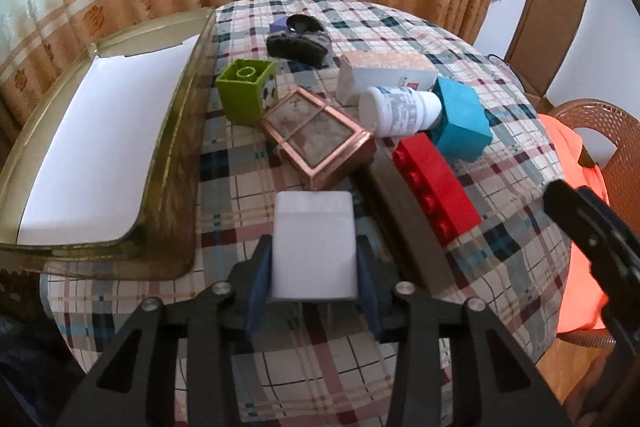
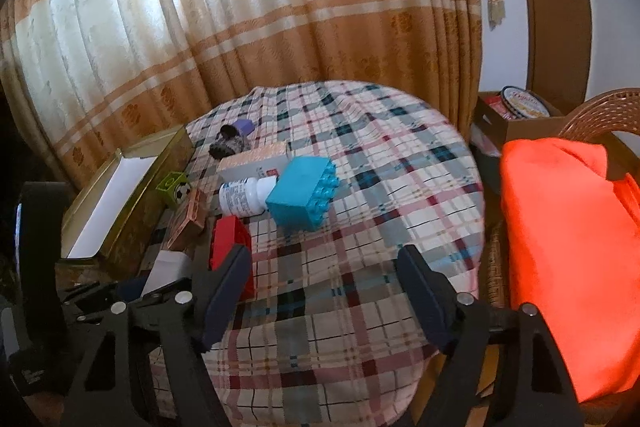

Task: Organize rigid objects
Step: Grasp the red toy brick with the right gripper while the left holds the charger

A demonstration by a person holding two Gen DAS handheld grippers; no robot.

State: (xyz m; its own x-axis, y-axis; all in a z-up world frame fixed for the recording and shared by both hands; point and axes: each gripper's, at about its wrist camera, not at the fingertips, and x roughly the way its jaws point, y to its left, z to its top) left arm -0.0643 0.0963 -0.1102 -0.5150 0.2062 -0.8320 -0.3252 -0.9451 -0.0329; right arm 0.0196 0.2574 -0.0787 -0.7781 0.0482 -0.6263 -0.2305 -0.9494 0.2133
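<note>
My left gripper [image 1: 314,259] is shut on a white block [image 1: 314,243] and holds it just above the plaid tablecloth, right of the gold tin tray [image 1: 172,155] lined with white paper. Ahead lie a copper box [image 1: 320,139], a green cube [image 1: 248,91], a white pill bottle [image 1: 400,109], a teal brick [image 1: 460,119], a red brick [image 1: 436,183] and a dark strip [image 1: 404,223]. My right gripper [image 2: 324,287] is open and empty over the cloth, right of the red brick [image 2: 228,239] and in front of the teal brick [image 2: 302,193].
A white carton [image 1: 388,71] and dark items with a purple piece [image 1: 298,41] lie at the back. An orange cloth [image 2: 568,255] hangs over a wicker chair on the right. Curtains hang behind the round table. A box with a tin [image 2: 520,111] stands at the far right.
</note>
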